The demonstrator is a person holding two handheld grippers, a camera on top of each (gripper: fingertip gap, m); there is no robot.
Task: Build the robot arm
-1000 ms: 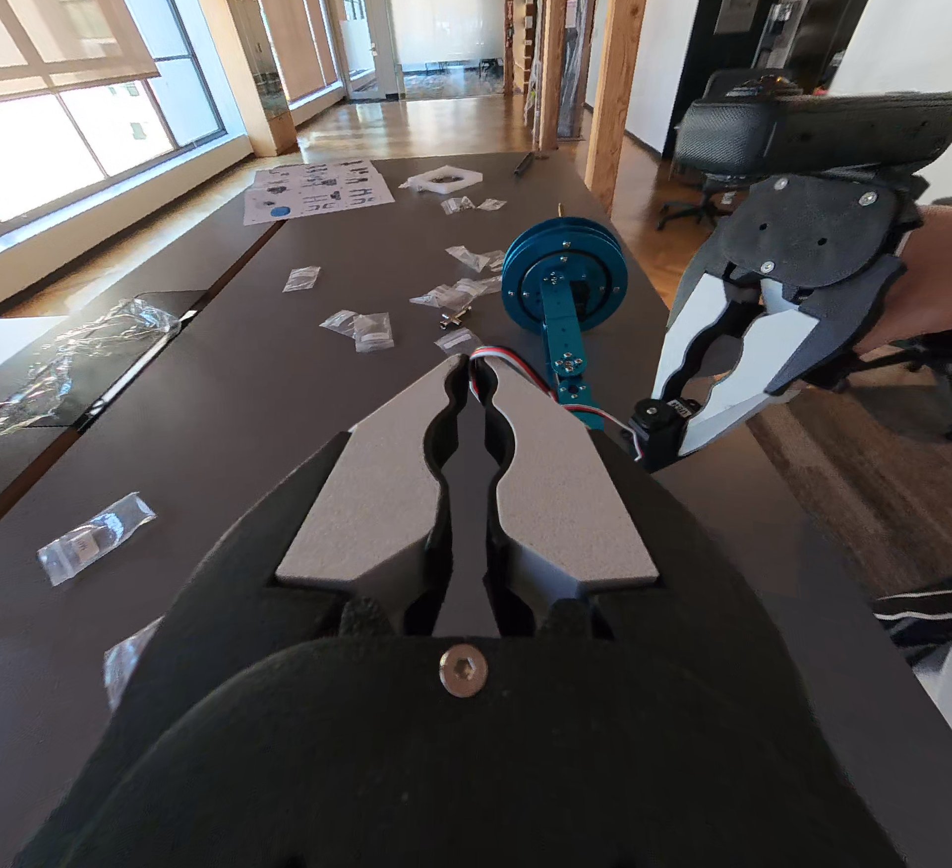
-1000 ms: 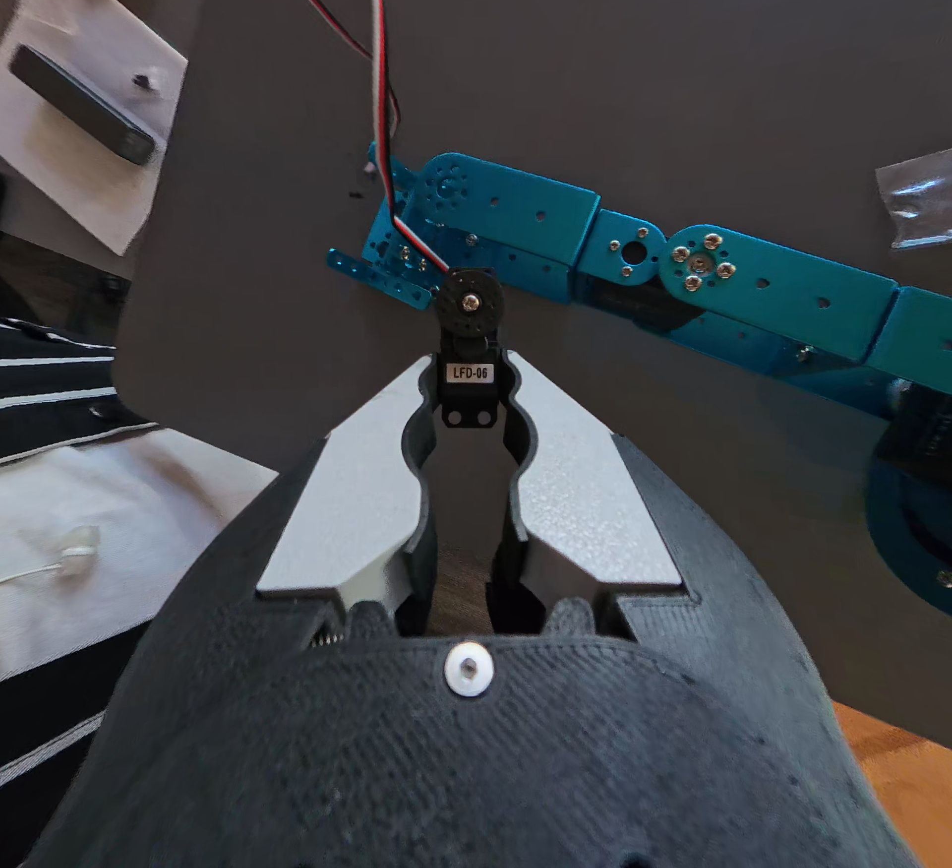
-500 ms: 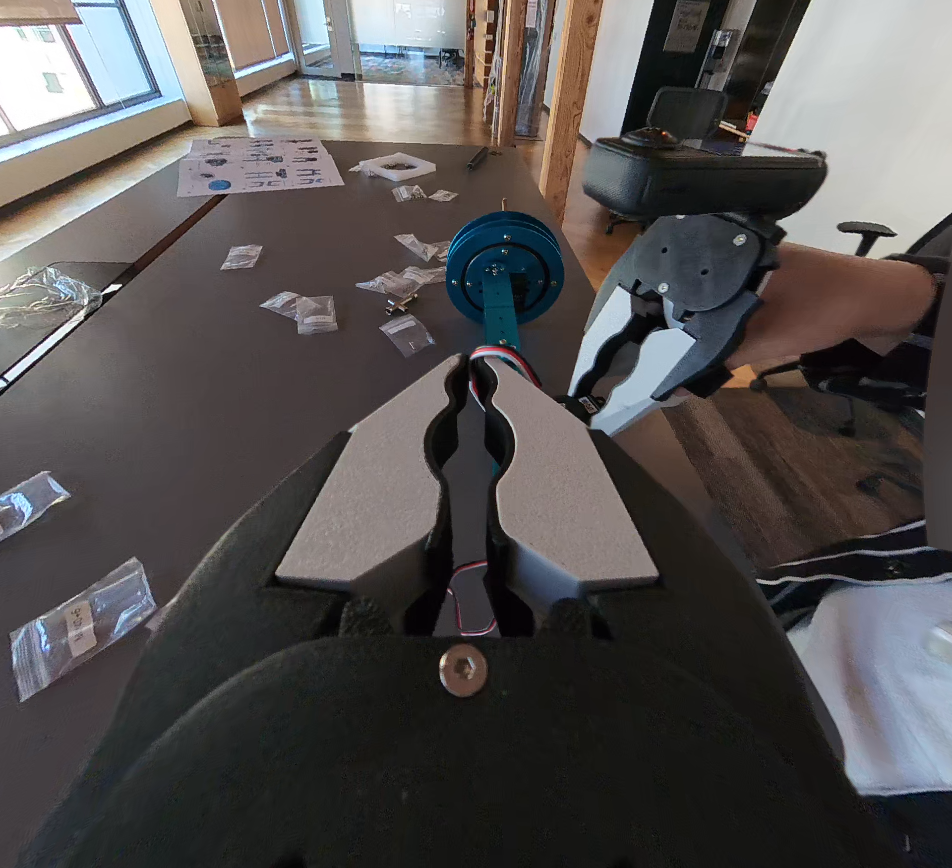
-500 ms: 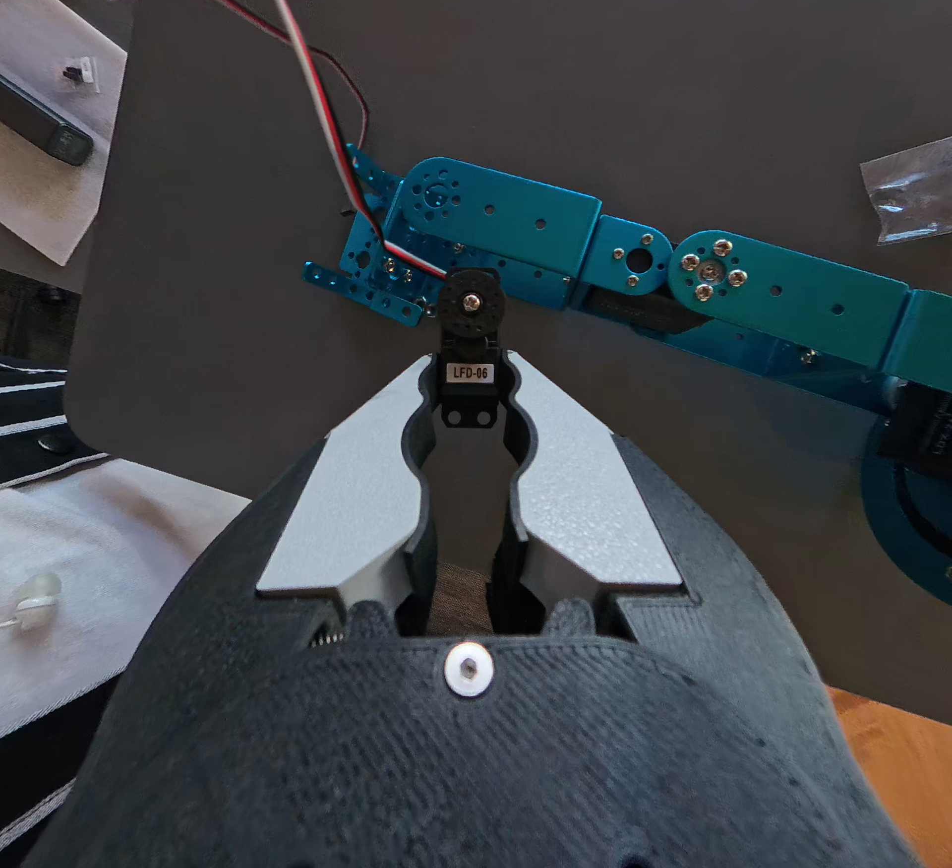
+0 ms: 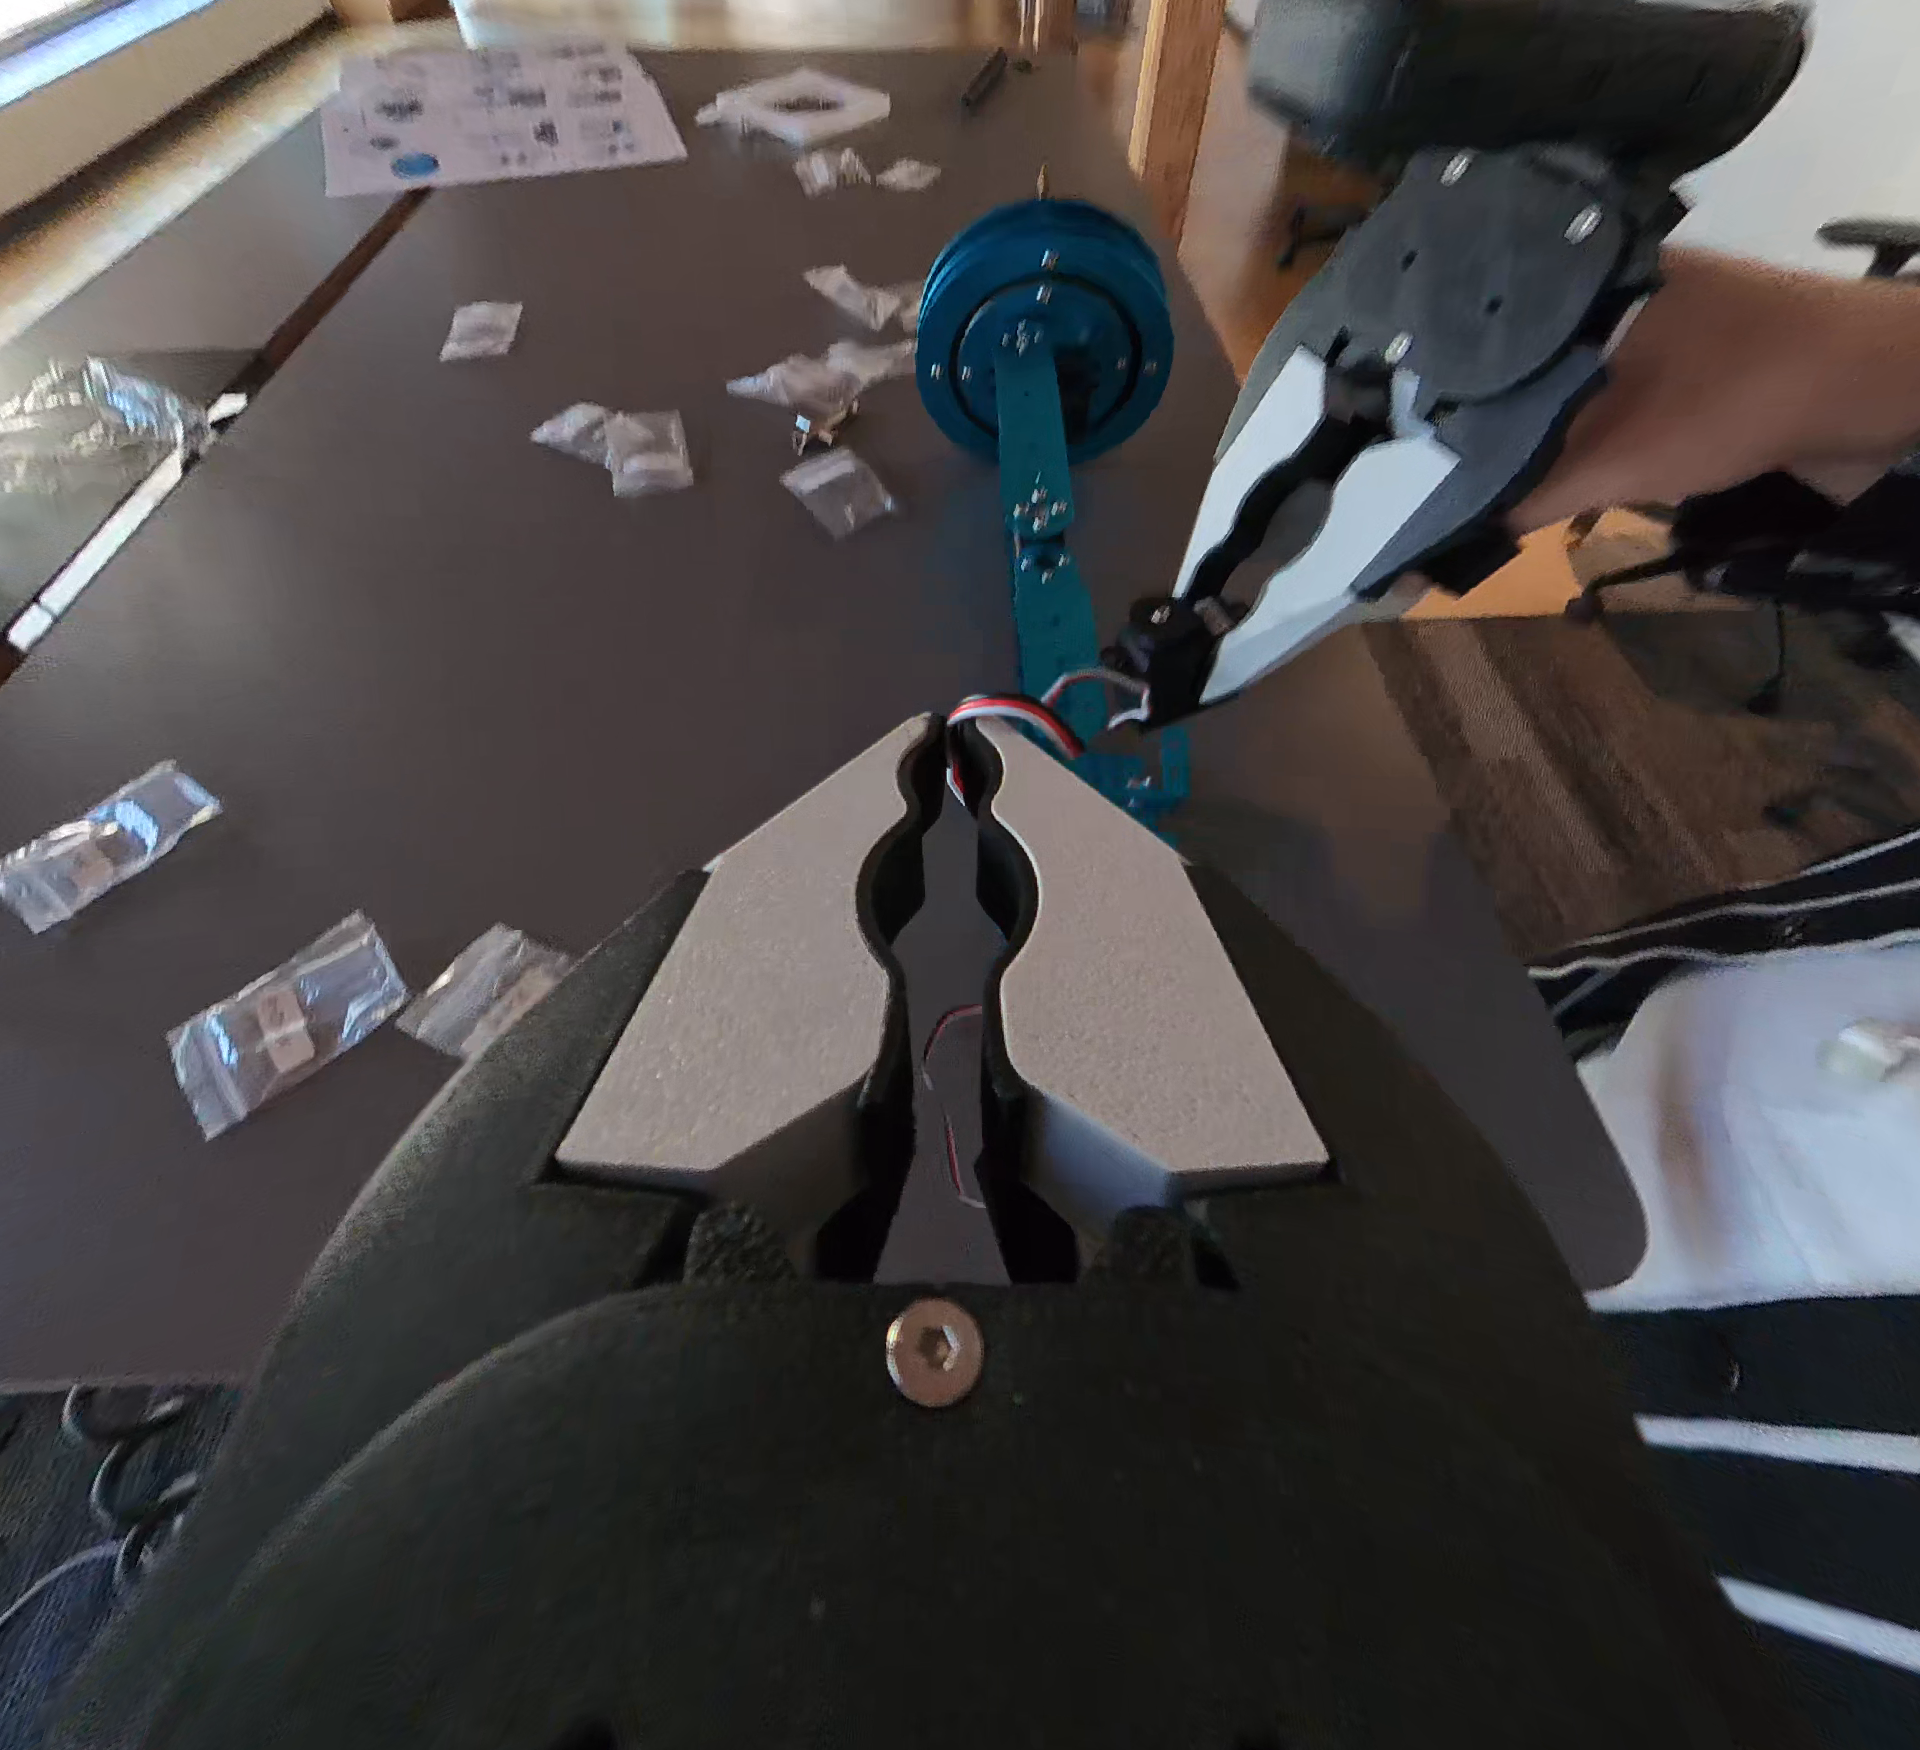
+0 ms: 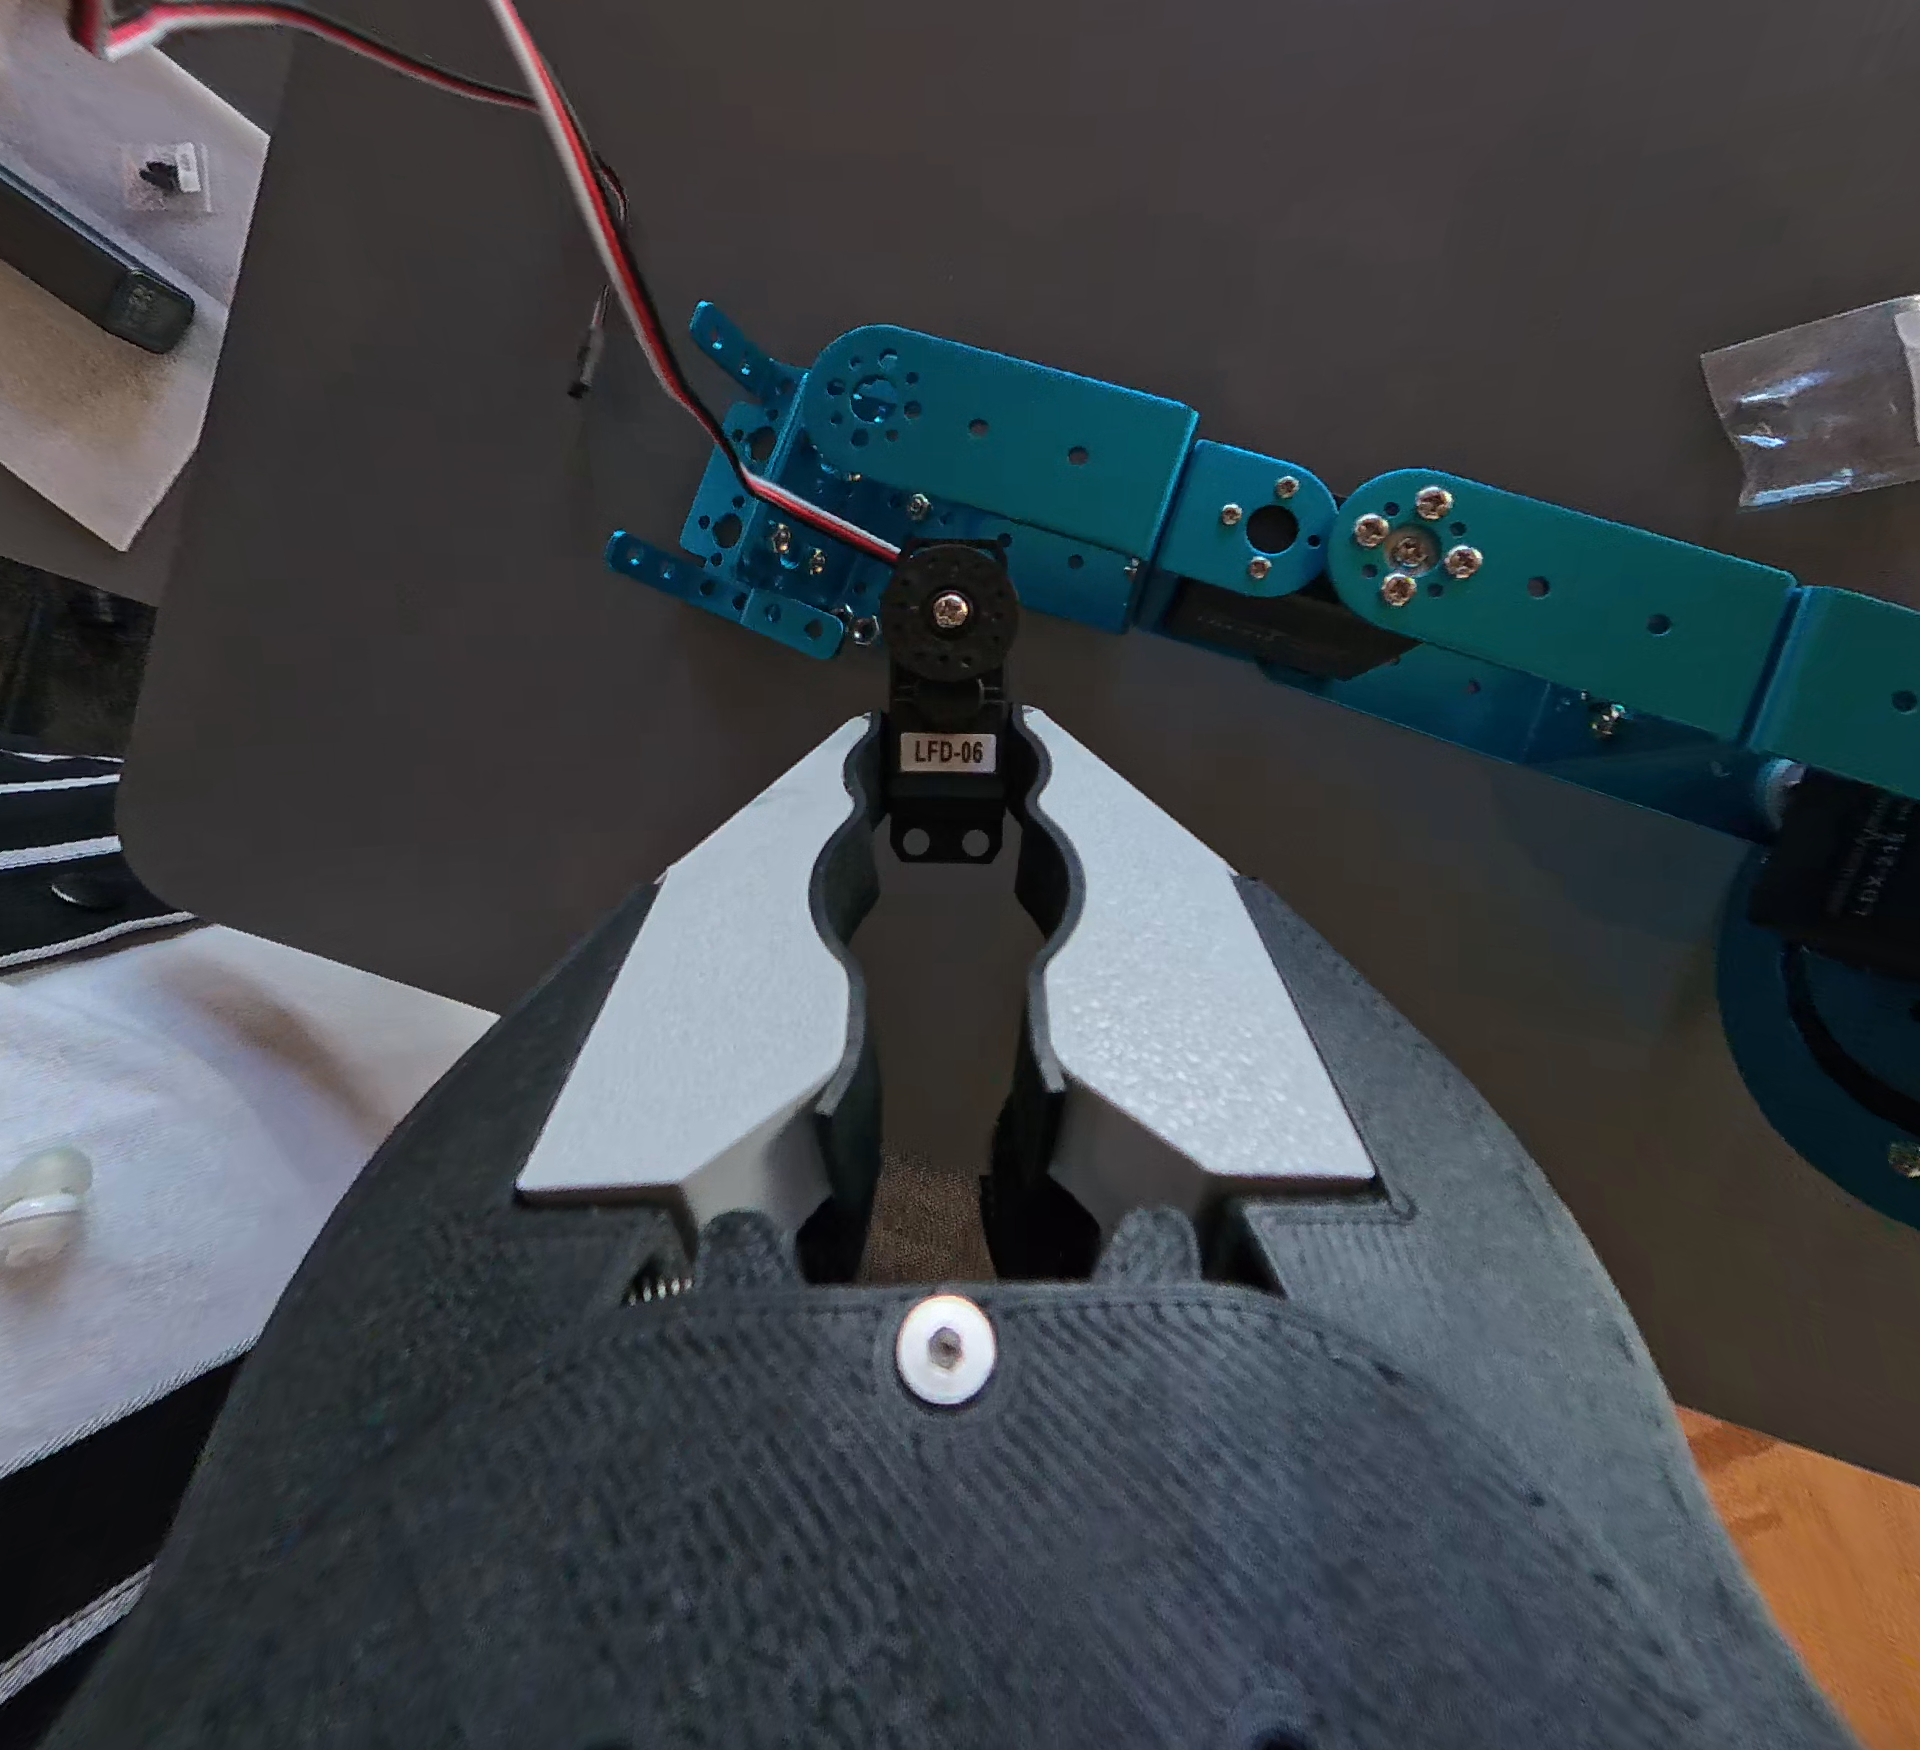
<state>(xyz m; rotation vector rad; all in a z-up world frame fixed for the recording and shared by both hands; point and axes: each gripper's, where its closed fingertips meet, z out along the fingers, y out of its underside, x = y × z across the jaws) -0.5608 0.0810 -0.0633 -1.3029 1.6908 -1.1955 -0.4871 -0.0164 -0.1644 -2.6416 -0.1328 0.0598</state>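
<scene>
Right wrist view: right tool (image 6: 945, 724) clamps small black plastic servo motor (image 6: 945, 713) just above blue metal bracket arm (image 6: 1039, 474) on dark desk (image 6: 1143, 90); left tool (image 5: 961, 744) pinches its red-white-black wire (image 5: 1013, 716), holding it clear.

- Black servo (image 6: 948, 744): small boxy body with a white label and a round black horn with a centre screw; clamped upright at the tips of the right gripper (image 6: 948, 765).
- Red-white-black cable (image 6: 582, 173): runs from the servo toward 11 o'clock, pinched at the tips of the left gripper (image 5: 961, 744).
- Blue metal arm (image 6: 1039, 474): jointed brackets lying flat on the dark table (image 6: 1247, 90), just beyond the servo at 12 o'clock, reaching toward 3 o'clock to a round blue base (image 5: 1044, 329).
</scene>
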